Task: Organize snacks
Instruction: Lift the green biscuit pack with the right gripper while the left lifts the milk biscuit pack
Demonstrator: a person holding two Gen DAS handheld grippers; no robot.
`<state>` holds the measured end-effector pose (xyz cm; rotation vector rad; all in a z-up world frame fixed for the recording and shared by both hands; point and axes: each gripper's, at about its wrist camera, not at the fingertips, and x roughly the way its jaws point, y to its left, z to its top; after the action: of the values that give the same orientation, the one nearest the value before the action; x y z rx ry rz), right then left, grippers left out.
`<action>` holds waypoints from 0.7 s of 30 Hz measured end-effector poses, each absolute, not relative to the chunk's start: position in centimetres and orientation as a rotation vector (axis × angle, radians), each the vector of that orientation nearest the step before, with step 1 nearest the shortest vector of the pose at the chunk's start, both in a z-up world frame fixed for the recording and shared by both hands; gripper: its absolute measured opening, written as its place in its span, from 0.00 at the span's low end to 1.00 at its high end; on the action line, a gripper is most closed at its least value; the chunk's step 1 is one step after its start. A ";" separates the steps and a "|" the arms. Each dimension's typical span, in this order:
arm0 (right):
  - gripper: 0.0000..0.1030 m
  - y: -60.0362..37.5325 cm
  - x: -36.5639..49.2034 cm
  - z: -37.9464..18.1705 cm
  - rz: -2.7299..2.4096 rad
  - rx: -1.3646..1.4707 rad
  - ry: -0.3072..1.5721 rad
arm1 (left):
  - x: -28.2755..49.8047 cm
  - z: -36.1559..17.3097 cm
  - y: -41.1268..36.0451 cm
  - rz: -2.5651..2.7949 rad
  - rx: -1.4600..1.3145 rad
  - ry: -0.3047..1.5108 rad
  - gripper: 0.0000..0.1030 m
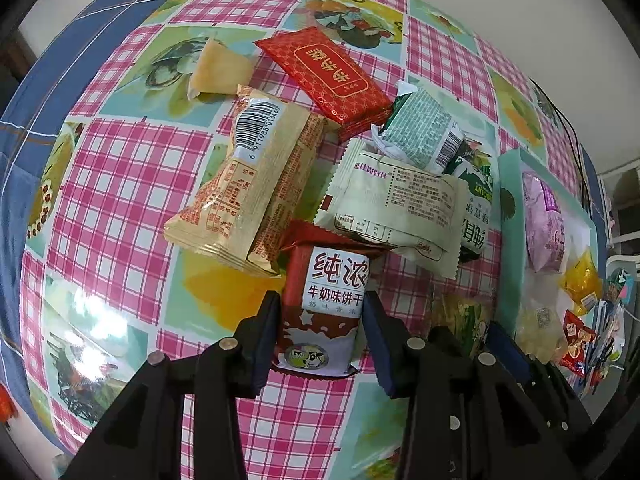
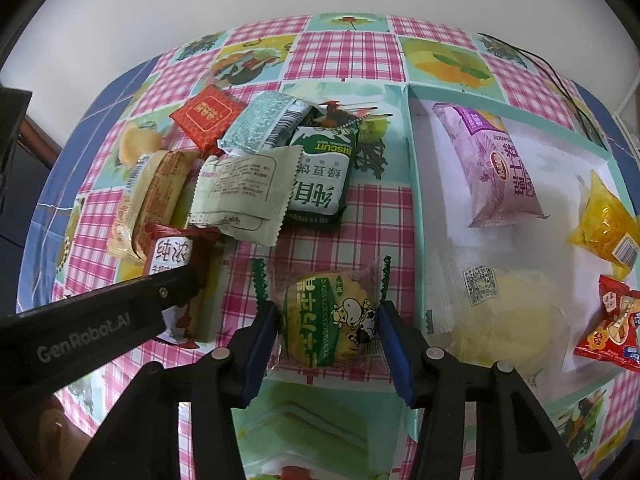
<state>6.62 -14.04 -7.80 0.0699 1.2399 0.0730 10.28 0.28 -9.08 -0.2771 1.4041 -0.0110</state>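
We see milk biscuit pack [image 1: 320,312] between left gripper [image 1: 320,320] pads, clamped; cake pack [image 2: 328,316] squeezed by right gripper [image 2: 328,332]. Risk: red pack's far end tucked under pile [image 1: 360,168], lifting may drag neighbours. Tray [image 2: 416,200] just right of right tongs, 5 snacks inside, gaps left.

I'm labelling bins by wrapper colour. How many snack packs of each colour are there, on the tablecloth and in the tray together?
Red packs: 3
Green packs: 3
Yellow packs: 3
Tan pack: 1
White pack: 1
Purple pack: 1
Total: 12
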 end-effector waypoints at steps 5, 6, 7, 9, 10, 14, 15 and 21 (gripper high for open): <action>0.51 -14.6 6.4 -7.6 0.080 0.125 1.248 | 10.0 -8.7 0.6 -0.014 -0.305 1.401 0.40; 0.51 -14.7 6.4 -7.6 0.082 0.135 1.250 | 10.0 -8.6 0.7 -0.015 -0.308 1.398 0.40; 0.51 -14.8 6.4 -7.6 0.085 0.146 1.252 | 10.0 -8.4 0.7 -0.015 -0.311 1.394 0.40; 0.51 -15.0 6.4 -7.6 0.086 0.167 1.257 | 9.9 -7.9 0.8 -0.015 -0.312 1.383 0.40; 0.51 -15.2 6.4 -7.5 0.087 0.182 1.259 | 9.9 -7.7 0.8 -0.018 -0.312 1.376 0.40; 0.51 -15.6 6.2 -7.4 0.091 0.213 1.269 | 9.9 -6.5 1.0 -0.026 -0.320 1.350 0.39; 0.51 -15.7 6.2 -7.3 0.092 0.215 1.269 | 9.8 -6.3 1.1 -0.026 -0.320 1.344 0.39; 0.51 -15.9 6.1 -6.7 0.091 0.232 1.256 | 9.8 -5.6 1.5 -0.030 -0.329 1.327 0.39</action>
<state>6.13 -15.88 -6.70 0.2315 1.2559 0.0913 9.78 1.47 -5.61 -0.3294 1.3275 -0.0297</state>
